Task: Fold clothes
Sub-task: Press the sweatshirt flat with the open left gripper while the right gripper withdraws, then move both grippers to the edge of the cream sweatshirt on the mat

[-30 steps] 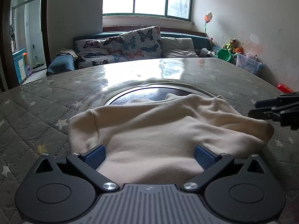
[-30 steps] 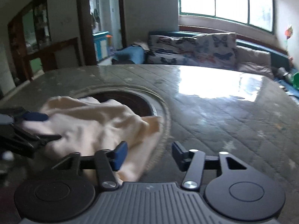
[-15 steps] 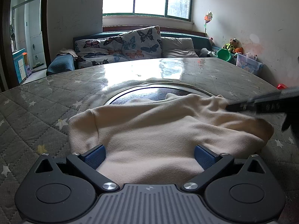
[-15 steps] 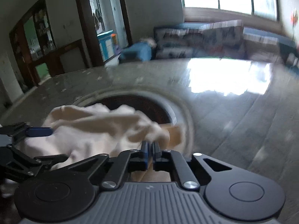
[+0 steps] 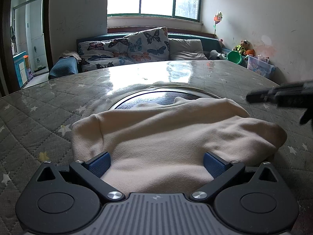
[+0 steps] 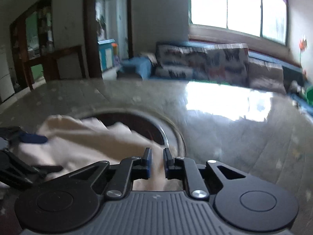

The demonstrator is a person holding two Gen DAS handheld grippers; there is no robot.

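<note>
Jaws: left gripper (image 5: 156, 161) spread wide, straddling cream garment (image 5: 172, 135) bunched on quilted counter (image 5: 39, 117), likely pinning it; right gripper (image 6: 157, 161) nearly clenched on its edge, presumably for folding.

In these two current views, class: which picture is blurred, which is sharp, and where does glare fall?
Left wrist view: sharp on the cream garment, with window glare on the glossy table; the right gripper smears at its edge. Right wrist view: motion-blurred throughout, the sofa streaked, glare washing out the tabletop.
</note>
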